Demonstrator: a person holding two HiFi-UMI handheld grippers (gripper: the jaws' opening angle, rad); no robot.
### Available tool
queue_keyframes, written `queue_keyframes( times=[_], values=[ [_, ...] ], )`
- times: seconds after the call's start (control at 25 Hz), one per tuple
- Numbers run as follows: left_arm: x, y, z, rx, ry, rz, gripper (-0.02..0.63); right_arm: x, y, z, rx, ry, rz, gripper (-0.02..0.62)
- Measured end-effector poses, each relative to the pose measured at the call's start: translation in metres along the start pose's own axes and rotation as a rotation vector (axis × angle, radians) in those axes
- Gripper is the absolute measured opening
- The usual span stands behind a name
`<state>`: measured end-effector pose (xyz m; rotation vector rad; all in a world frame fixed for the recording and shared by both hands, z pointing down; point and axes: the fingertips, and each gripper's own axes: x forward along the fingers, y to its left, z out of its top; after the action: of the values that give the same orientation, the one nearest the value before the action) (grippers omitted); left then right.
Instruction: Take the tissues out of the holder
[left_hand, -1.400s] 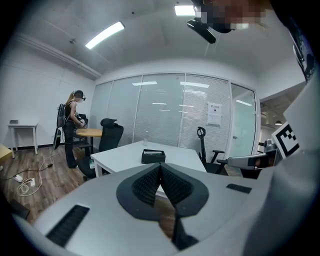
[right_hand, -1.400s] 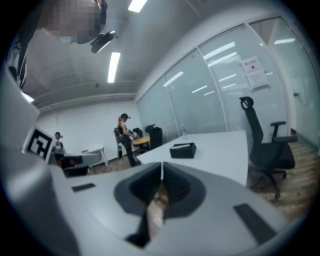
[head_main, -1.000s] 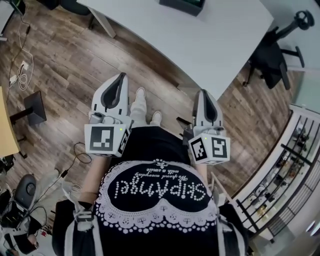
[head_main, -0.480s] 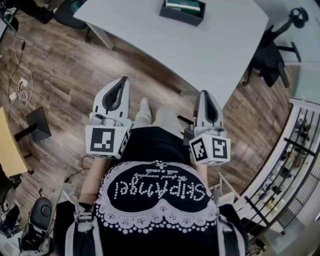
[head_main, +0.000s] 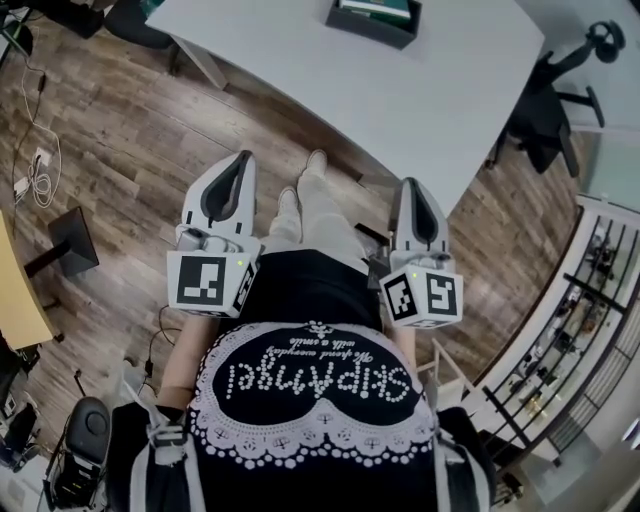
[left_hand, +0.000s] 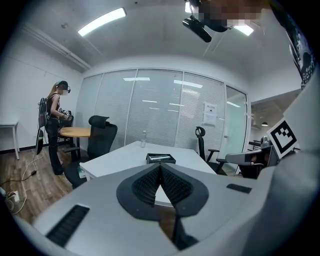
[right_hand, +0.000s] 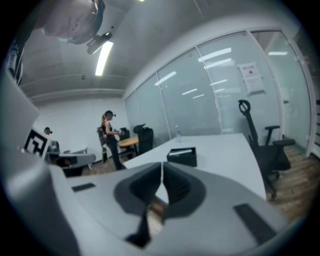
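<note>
Only readable text: "SkipAngel", white studded letters on the person's black lace-trimmed T-shirt (head_main: 315, 400), seen upside down from the head view. Two small cursive lines stood next to it on the same shirt, too fine to read. White paper notices on the glass partition wall (left_hand: 210, 114) carried print, too small to read in the left gripper view and blurred in the right gripper view (right_hand: 248, 70). Black-and-white square markers stood on one white cube (head_main: 210, 282) and on the other white cube (head_main: 420, 297); patterns only, no letters or numbers. No brands, labels or digits could be made out elsewhere.
</note>
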<state>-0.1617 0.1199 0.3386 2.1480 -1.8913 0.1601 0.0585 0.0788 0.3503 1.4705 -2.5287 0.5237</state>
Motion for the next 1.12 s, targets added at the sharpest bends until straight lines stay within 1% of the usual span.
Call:
queue_keyframes(
  times=[0.2,0.4,0.52,0.84,1.0,1.12],
  values=[
    [0.01,0.008,0.003,-0.002,0.004,0.016,0.021,0.016,0.0,0.004,-0.002,0.01,0.019,0.034],
    [0.037,0.012,0.007,-0.011,0.017,0.017,0.021,0.041,-0.014,0.009,0.008,0.024,0.016,0.034],
    [0.063,0.014,0.014,-0.001,0.018,0.011,0.021,0.059,-0.025,0.016,0.018,0.025,0.013,0.034],
    [0.138,0.017,0.055,0.03,-0.036,0.015,0.021,0.117,-0.064,0.05,0.035,-0.005,0.009,0.034],
    [0.177,0.015,0.057,0.034,-0.035,0.025,0.023,0.144,-0.094,0.056,0.039,-0.002,0.009,0.034],
    [0.193,0.012,0.06,0.03,-0.034,0.021,0.021,0.151,-0.107,0.06,0.039,0.006,-0.003,0.034]
  ],
)
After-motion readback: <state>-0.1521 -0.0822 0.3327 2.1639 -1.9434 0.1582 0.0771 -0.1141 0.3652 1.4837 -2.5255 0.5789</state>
